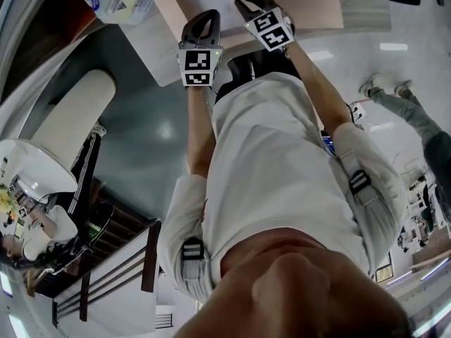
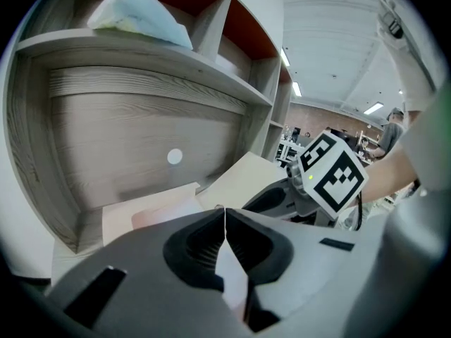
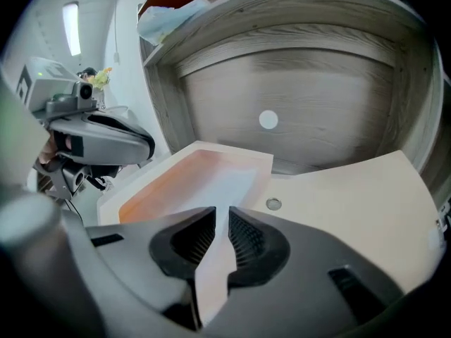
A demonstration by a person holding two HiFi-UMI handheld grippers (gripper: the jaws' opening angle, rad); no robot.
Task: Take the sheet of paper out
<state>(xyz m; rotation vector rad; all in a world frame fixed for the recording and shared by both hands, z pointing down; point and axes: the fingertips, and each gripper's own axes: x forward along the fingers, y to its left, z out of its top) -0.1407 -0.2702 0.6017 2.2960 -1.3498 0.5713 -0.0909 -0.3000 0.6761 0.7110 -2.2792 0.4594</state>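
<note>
Left forearm (image 1: 199, 129) and right forearm (image 1: 320, 90) reach toward top centre of the head view; left gripper (image 1: 203, 20) jaws meet, right gripper (image 1: 249, 3) jaws stand narrowly apart.

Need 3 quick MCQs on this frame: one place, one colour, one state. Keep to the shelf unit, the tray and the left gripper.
1. Where is the crumpled pale blue bag?
A. on the upper shelf
B. inside the tray
C. between the left gripper's jaws

2. What colour is the tray's inner wall?
A. green
B. orange-pink
C. black

3. How do the left gripper's jaws stand?
A. wide apart
B. clamped on the bag
C. together

Key:
1. A: in the left gripper view the pale blue bag sits on the upper shelf, above the desk bay.
2. B: in the right gripper view the tray shows an orange-pink tint along its inner wall.
3. C: the left gripper has its jaws meeting along a thin line in its own view.
</note>
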